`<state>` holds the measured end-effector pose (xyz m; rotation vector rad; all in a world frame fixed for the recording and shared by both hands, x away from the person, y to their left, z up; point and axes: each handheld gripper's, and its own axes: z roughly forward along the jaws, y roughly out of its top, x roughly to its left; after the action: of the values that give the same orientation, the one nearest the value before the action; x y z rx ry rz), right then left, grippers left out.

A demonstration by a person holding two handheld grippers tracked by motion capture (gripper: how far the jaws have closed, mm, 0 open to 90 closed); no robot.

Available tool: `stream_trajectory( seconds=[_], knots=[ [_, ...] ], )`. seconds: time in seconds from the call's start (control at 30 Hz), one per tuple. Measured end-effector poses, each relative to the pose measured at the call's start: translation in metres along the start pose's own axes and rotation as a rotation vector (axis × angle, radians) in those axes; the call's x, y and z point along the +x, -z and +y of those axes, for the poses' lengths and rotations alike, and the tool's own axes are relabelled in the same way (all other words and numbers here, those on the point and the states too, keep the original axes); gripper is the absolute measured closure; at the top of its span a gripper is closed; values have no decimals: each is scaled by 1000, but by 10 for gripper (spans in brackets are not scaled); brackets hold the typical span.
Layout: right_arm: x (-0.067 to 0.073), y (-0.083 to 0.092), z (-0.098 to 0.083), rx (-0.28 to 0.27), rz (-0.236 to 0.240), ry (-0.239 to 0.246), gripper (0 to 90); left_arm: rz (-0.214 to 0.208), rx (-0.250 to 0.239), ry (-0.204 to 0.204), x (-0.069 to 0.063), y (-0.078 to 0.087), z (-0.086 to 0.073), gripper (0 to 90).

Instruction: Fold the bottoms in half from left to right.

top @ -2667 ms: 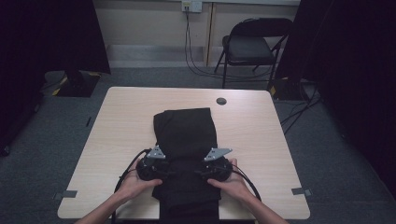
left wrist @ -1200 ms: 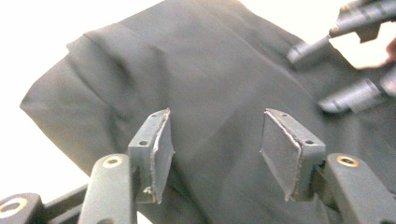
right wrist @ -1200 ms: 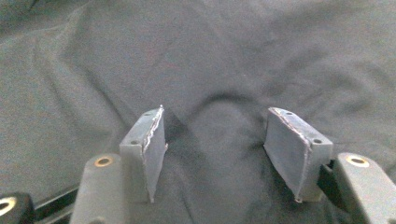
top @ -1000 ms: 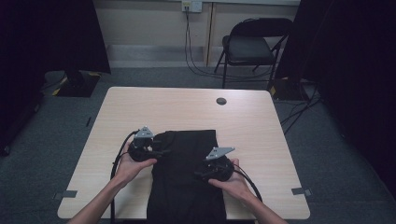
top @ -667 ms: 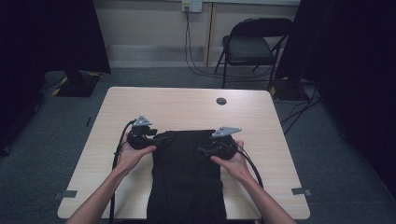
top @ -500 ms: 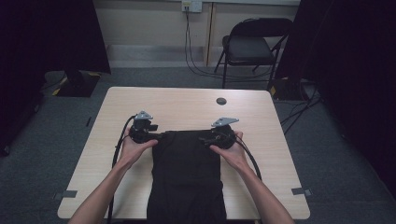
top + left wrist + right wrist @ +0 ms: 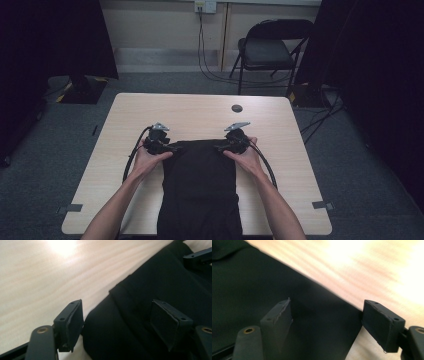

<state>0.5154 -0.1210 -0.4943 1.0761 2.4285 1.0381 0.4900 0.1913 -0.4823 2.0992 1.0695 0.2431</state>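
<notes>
Cloth unfolded farther | both grippers' jaws just opened

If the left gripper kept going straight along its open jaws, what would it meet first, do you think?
Probably the folded black cloth already between its jaws, then perhaps the right gripper beyond; depth is unclear.

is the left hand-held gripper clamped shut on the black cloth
No, in the left gripper view the left hand-held gripper has its jaws wide apart, straddling the edge of the black cloth without pressing on it.
</notes>
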Motion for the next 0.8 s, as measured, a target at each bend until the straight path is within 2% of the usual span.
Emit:
stream_trajectory(
  seconds=[0.03,0.1,0.13,0.2,0.23,0.27,0.3,0.33,0.37,0.4,0.43,0.5,0.6,0.7,0.8],
  knots=[
    [1,-2,-2,10,-1,16,226,9,7,-14,0,0,-1,267],
    [3,-4,-1,1,-4,21,224,19,-10,-13,-3,0,-2,269],
    [4,-4,-2,0,-6,27,231,46,-1,-47,-6,0,-3,276],
    [4,-4,-2,0,-5,24,257,60,0,-62,-7,-2,-5,289],
    [6,-3,-3,-6,7,33,321,59,4,-55,-7,-4,-7,299],
    [9,-1,-4,-16,25,45,438,80,-13,-69,-9,-6,-12,319],
    [10,0,-4,-16,36,51,491,95,-15,-81,-11,-6,-13,339],
    [11,1,-4,-16,47,53,541,95,-15,-81,-11,-6,-13,404],
    [11,1,-4,-16,47,53,541,89,-11,-97,-13,-5,-12,404],
    [12,1,-3,-11,57,52,608,62,-2,-116,-15,-5,-11,538],
    [13,2,-3,-6,76,48,675,53,5,-122,-17,-5,-10,646],
    [14,2,-3,-8,80,40,727,40,8,-123,-20,-5,-10,755],
    [15,1,-3,-14,106,20,810,32,14,-118,-18,-5,-8,826],
    [14,0,-2,-12,113,7,825,52,9,-116,-20,-6,-5,841],
    [13,1,-1,-8,106,2,833,42,10,-112,-18,-7,-4,844]
  ],
)
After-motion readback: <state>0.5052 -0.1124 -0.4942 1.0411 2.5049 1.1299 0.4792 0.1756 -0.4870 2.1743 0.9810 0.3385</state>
